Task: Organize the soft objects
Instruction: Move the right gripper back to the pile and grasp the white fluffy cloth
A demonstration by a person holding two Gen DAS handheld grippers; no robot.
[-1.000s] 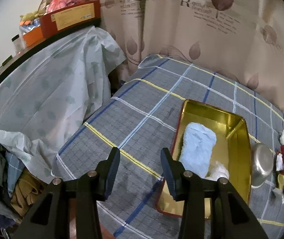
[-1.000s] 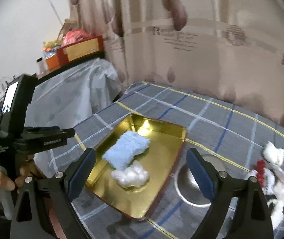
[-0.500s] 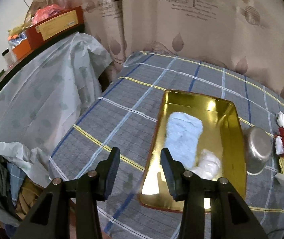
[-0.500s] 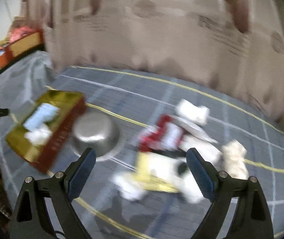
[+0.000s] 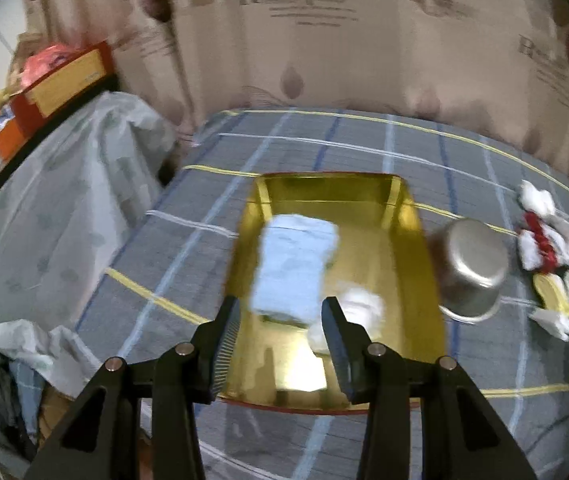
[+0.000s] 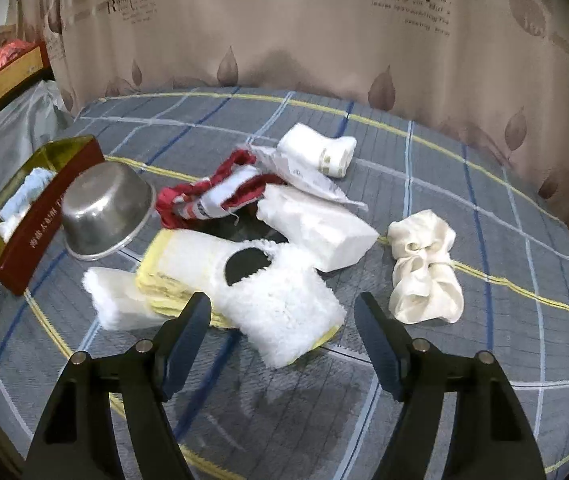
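Observation:
A gold tray (image 5: 412, 240) holds a light blue towel (image 5: 294, 264) and a white fluffy bundle (image 5: 358, 310). My left gripper (image 5: 280, 340) is open and empty above the tray's near end. In the right wrist view a pile of soft things lies on the plaid cloth: a white fleecy piece with a round hole and yellow backing (image 6: 260, 292), a red and white cloth (image 6: 208, 200), a white packet (image 6: 316, 228), a rolled white sock (image 6: 316, 152) and a knotted cream cloth (image 6: 424, 268). My right gripper (image 6: 280, 336) is wide open and empty just short of the fleecy piece. The tray (image 6: 40, 224) is at its left.
An upturned steel bowl (image 6: 104, 212) stands between tray and pile; it also shows in the left wrist view (image 5: 472, 268). A curtain (image 6: 324, 32) hangs behind the table. A plastic-covered shelf (image 5: 44, 200) with boxes stands at the left.
My right gripper has swung right, from over the tray to the pile of soft things. My left gripper has moved right and now sits over the tray's near end.

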